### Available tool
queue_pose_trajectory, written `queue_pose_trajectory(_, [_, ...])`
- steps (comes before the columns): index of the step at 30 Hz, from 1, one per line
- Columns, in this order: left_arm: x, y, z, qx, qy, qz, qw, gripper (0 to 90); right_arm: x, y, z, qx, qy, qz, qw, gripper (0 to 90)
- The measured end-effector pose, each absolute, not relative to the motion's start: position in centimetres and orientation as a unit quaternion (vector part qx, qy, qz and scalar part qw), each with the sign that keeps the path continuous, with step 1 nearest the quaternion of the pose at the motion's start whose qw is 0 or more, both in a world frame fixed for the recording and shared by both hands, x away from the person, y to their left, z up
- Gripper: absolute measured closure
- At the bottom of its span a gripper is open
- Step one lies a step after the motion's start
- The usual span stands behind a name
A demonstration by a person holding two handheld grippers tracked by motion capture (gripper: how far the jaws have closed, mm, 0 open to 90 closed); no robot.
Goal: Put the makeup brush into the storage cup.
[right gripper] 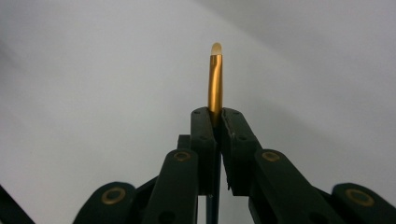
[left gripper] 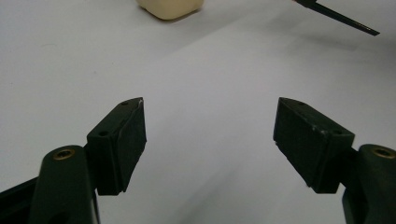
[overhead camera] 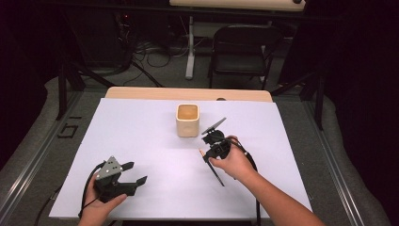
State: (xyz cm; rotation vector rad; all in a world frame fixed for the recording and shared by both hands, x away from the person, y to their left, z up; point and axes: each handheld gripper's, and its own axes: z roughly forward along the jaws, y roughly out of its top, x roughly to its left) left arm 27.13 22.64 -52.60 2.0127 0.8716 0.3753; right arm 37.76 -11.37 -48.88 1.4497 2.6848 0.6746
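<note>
My right gripper (right gripper: 218, 112) is shut on a thin brush (right gripper: 215, 79) with a gold ferrule and a pale tip that stands up past the closed jaws. From above, that right gripper (overhead camera: 209, 151) sits right of centre, and the brush's black handle (overhead camera: 217, 175) slants down towards the person. A cream square cup (overhead camera: 188, 120) stands upright just up and left of it, apart from the brush. My left gripper (overhead camera: 127, 176) rests near the front left with nothing in it. Its jaws stand wide apart in the left gripper view (left gripper: 210, 105), with the cup (left gripper: 170, 7) and the brush handle (left gripper: 345, 18) far ahead.
A white sheet (overhead camera: 141, 141) covers most of the wooden table (overhead camera: 188, 93). A black folding chair (overhead camera: 242, 52) and cables stand beyond the far edge. Metal rails (overhead camera: 28, 165) run along both sides of the table.
</note>
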Motion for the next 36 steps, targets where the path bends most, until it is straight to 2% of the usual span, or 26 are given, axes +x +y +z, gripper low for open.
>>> queue_pose_trajectory(12, [27.1, 22.6, -52.6, 0.812, 0.351, 0.152, 0.441, 26.1, 36.2, -12.9, -47.7, 0.428, 0.851, 0.304, 0.003, 83.8])
queue_pose_trajectory(24, [27.1, 22.6, -52.7, 0.813, 0.35, 0.152, 0.441, 27.6, 33.9, -13.7, -47.5, 0.39, 0.842, 0.369, 0.05, 83.8])
queue_pose_trajectory(29, [27.1, 22.5, -52.7, 0.812, 0.349, 0.151, 0.443, 27.6, 33.4, -13.8, -47.4, 0.383, 0.839, 0.382, 0.056, 83.8])
queue_pose_trajectory(36, [27.1, 22.5, -52.7, 0.811, 0.348, 0.148, 0.447, 28.0, 32.9, -14.3, -47.3, 0.379, 0.826, 0.415, 0.044, 83.8])
